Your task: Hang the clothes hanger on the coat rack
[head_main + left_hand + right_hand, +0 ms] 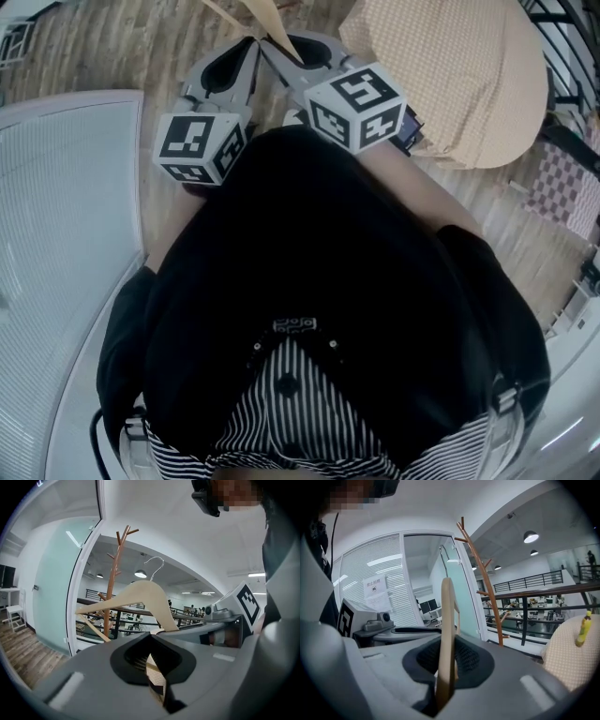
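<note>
In the left gripper view the pale wooden clothes hanger (140,597) stands upright with its metal hook (155,566) on top. My left gripper (151,637) is shut on its lower part. In the right gripper view the hanger (447,620) shows edge-on, and my right gripper (447,641) is shut on it. The wooden coat rack (115,573) with short branch pegs stands ahead, apart from the hanger, also seen in the right gripper view as the coat rack (485,588). In the head view both grippers (225,70) (314,56) sit side by side, with a piece of the hanger (267,23) between their tips.
A glass partition (56,588) and its white frame stand left of the rack. Black railings (534,595) run behind it. A beige cushioned seat (450,75) lies to the right, with a yellow object (582,629) on it. The floor is wood plank (103,47).
</note>
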A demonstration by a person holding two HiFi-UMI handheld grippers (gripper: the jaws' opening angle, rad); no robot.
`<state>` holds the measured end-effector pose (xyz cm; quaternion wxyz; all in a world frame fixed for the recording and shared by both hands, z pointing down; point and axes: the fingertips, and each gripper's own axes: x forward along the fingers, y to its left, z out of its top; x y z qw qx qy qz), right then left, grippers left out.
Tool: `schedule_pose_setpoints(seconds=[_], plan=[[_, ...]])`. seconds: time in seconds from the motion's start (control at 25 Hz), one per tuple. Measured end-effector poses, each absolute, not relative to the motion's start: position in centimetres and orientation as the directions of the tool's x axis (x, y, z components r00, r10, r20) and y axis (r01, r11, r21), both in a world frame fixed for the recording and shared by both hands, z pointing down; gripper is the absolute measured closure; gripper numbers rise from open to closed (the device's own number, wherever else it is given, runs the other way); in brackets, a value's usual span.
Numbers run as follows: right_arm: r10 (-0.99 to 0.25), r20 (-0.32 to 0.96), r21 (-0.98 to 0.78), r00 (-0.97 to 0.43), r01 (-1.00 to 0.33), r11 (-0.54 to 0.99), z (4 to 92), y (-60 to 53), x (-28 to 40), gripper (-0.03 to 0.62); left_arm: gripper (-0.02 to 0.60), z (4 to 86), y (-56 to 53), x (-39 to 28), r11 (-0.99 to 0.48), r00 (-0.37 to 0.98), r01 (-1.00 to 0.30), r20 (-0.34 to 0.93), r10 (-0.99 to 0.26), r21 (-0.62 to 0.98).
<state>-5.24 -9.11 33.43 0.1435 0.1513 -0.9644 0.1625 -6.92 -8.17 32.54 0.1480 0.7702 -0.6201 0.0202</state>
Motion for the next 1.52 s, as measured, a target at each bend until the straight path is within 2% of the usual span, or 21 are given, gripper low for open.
schedule_pose_setpoints(seconds=[0.52, 0.72, 1.2, 1.52], plan=[[-0.266, 0.319, -0.294, -0.910, -0.362, 0.885, 37.5, -12.6, -2.6, 0.549, 0.578, 36.3, -11.8, -4.2, -0.216, 0.256, -0.958, 0.228, -0.939, 0.186], [-0.261, 0.304, -0.328, -0.916, -0.358, 0.874, 36.3, -16.2, -1.2, 0.549, 0.578, 34.8, -15.3, -2.8, -0.208, 0.248, -0.962, 0.250, -0.936, 0.176], [-0.294, 0.309, -0.334, -0.905, -0.392, 0.857, 36.2, -20.1, -3.1, 0.549, 0.578, 34.6, -19.5, -4.7, -0.256, 0.295, -0.950, 0.254, -0.921, 0.178], [-0.329, 0.316, -0.320, -0.890, -0.426, 0.846, 35.0, -25.4, -7.8, 0.549, 0.578, 33.0, -25.0, -9.5, -0.288, 0.332, -0.936, 0.237, -0.913, 0.203]])
